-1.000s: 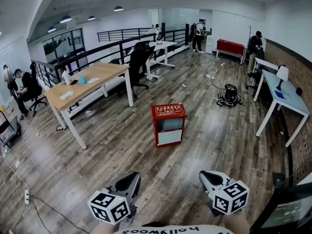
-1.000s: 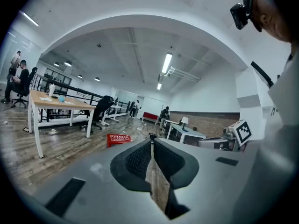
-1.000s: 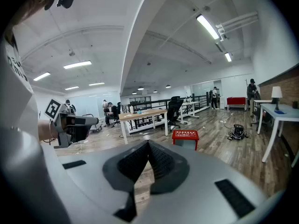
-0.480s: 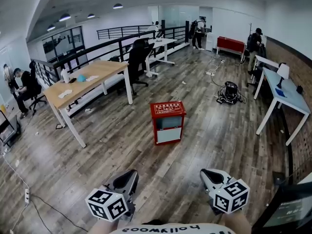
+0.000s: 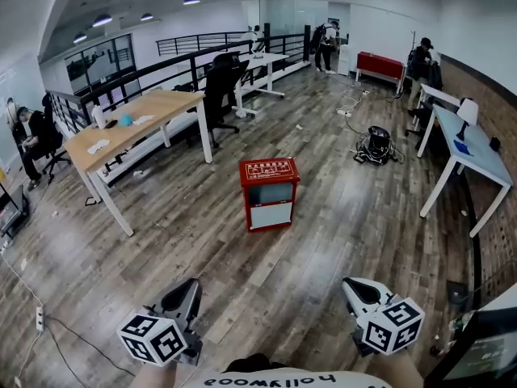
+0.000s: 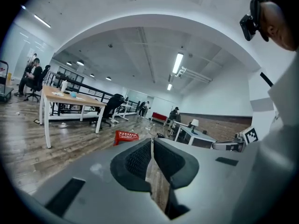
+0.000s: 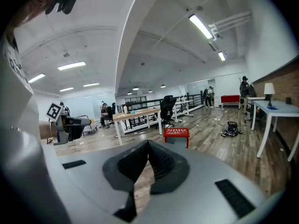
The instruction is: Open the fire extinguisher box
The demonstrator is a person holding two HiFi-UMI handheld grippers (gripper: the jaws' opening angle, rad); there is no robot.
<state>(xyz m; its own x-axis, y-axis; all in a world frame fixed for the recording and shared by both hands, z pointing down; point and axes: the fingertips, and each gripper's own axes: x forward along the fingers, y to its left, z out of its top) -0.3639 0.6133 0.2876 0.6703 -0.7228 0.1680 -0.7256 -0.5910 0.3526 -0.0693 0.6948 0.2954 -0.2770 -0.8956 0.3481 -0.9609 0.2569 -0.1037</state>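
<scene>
Red sheet metal marks the fire extinguisher box (image 5: 269,194) in the head view; it stands upright on the plank floor (image 5: 129,257), out in the open and well apart from the wooden table (image 5: 133,124) and the white desk (image 5: 477,156); its pale front panel faces the person and looks closed, so the opening seems not yet begun; the left gripper (image 5: 191,286) and right gripper (image 5: 355,286) hang low at the bottom edge, one to each side and both far short of the box, probably because they are only being carried toward it. Along the left gripper view the ribbed pads are clenched flat together with nothing between them; the box shows small beyond the tips and a little to their left, likely kept in line for the approach. Along the right gripper view the pads likewise meet at their tips on nothing; the box sits just right of them, far off; both pairs would need to part before taking its door.
</scene>
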